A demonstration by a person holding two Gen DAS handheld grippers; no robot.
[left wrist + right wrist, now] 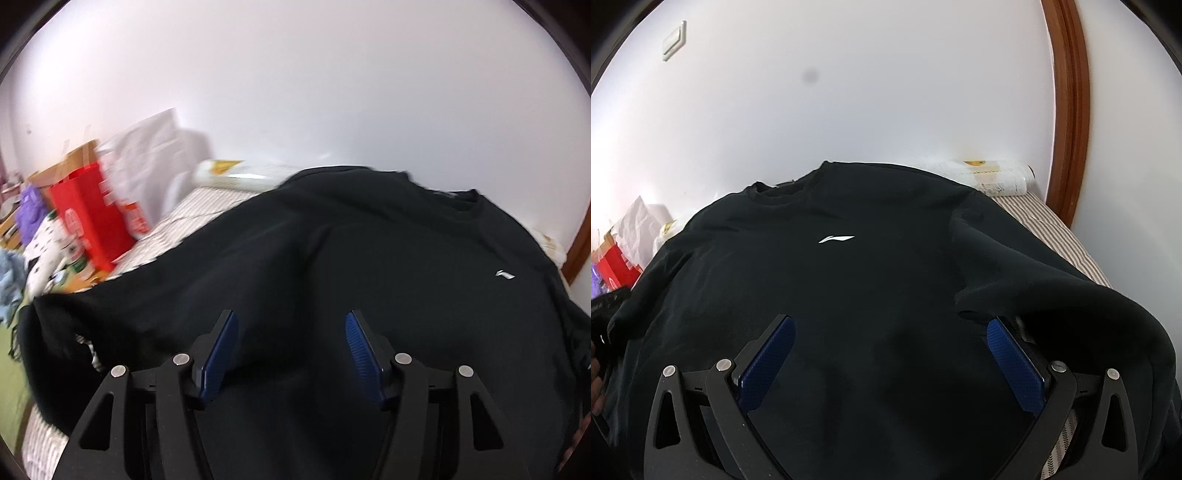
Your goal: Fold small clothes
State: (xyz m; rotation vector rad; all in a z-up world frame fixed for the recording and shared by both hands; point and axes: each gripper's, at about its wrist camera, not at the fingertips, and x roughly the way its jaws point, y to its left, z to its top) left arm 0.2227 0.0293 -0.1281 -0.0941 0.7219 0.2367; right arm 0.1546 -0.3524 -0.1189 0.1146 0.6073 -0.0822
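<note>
Lying spread face-up on the striped bed (1067,236), the black sweatshirt (849,295) filled the space ahead of both jaws, collar farthest away. Right sleeve (1034,273) was bunched just beyond the right gripper (890,354); left gripper (291,354) hovered too, both jaws apart, empty. Best: pinch sleeve cuff, fold inward flat.

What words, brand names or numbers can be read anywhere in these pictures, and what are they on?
No text can be read.
Black shirt: a white swoosh-like logo on the chest, a mark with no letters.
Red bag: white printing, too blurred to read.
White roll by the wall: a yellow mark, too small to read.
Both the left gripper and the right gripper carry no lettering.
</note>
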